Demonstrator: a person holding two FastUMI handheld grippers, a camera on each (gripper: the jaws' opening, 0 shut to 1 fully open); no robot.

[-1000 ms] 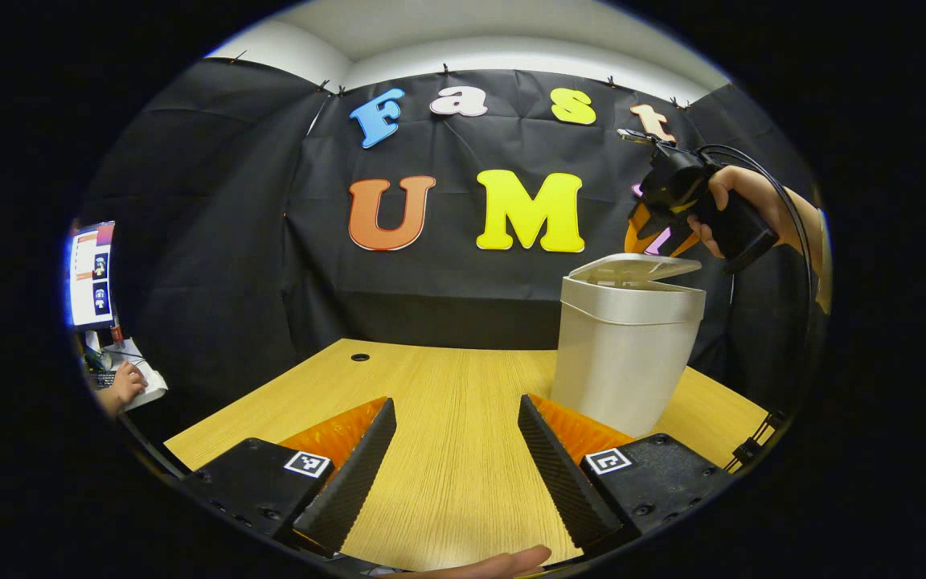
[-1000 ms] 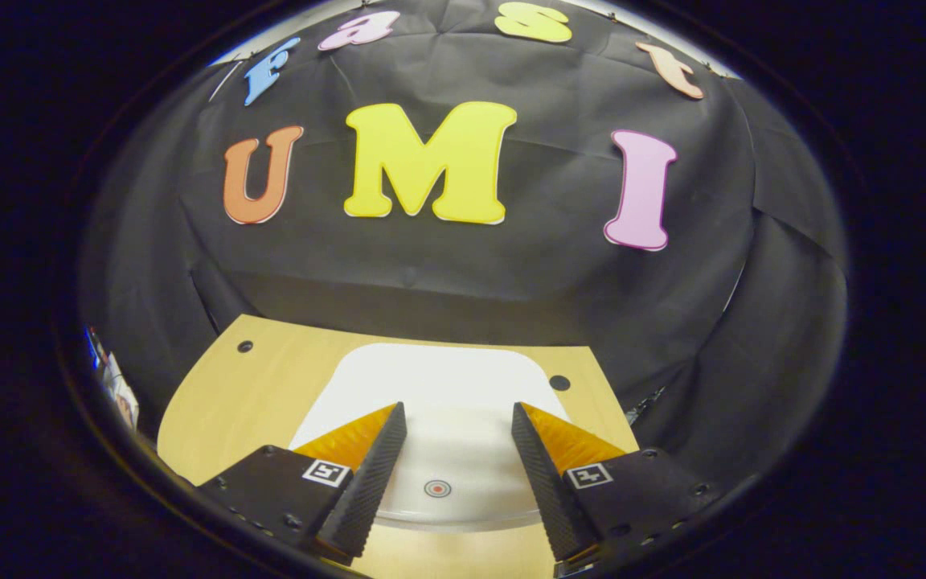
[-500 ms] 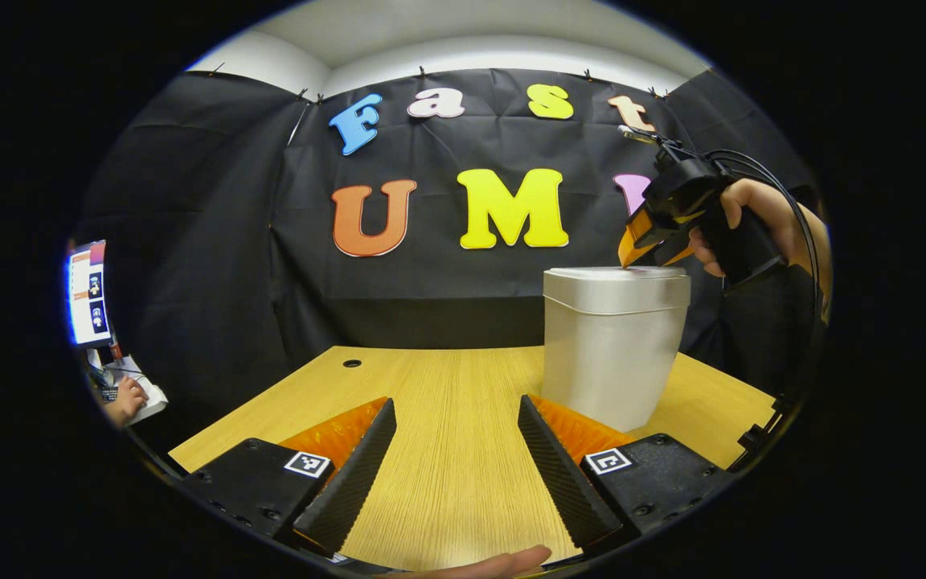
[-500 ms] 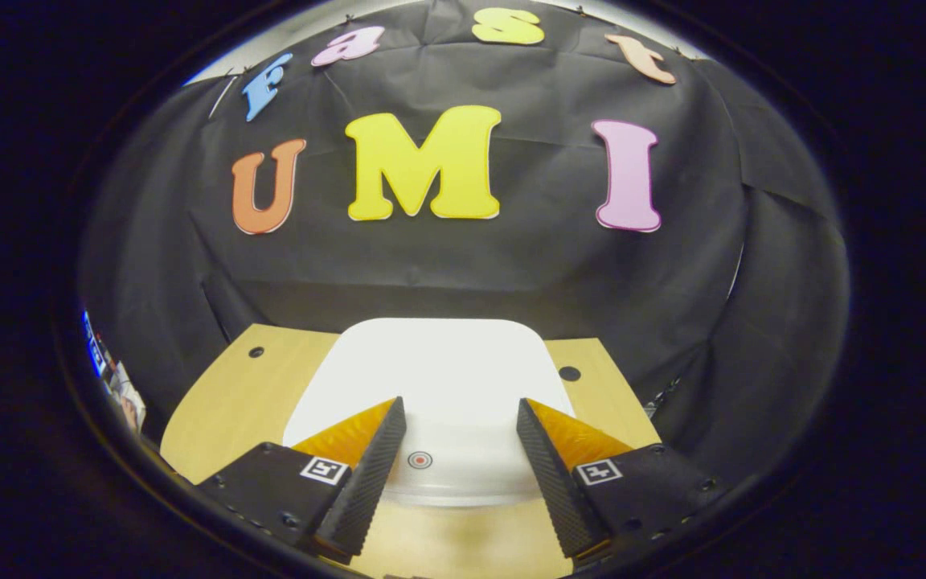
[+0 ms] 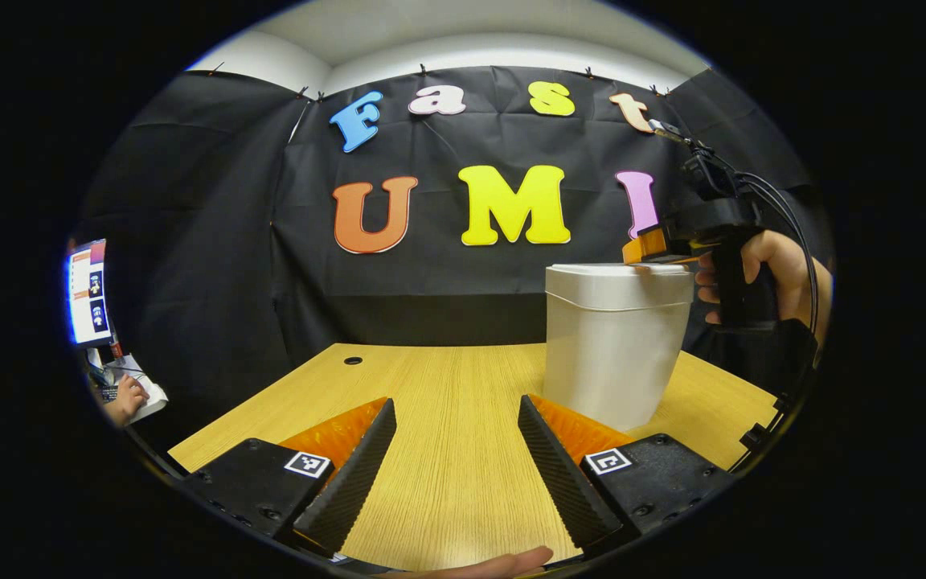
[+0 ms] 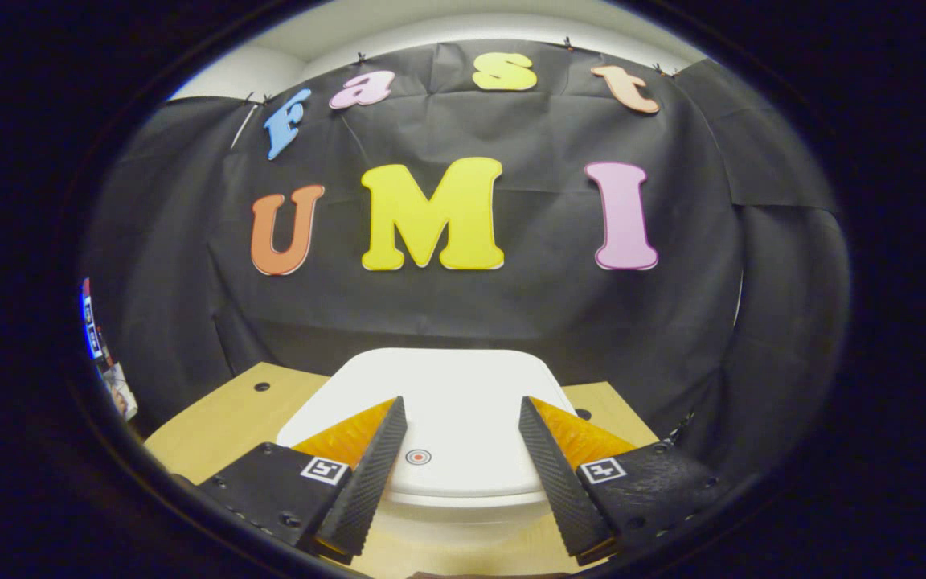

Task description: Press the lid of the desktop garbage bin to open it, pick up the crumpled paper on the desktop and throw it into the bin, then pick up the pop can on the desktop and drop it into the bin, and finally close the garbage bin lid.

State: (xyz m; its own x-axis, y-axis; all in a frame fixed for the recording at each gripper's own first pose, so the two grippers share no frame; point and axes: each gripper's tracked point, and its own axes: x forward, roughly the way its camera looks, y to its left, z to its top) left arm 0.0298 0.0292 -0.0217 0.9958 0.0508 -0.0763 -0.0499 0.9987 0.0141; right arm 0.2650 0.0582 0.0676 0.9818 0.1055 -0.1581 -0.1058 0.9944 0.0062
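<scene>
over the bin lid [image 6: 447, 402] | right tool [image 6: 459, 406] level, jaws apart

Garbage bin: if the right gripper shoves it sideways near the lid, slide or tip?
Probably tips before it slides: the garbage bin is tall and tapers toward its base on the wooden table. It looks like thin plastic, so likely light. The right gripper sits open just above the closed lid; straight-down pressure seems safer than a sideways shove.
</scene>
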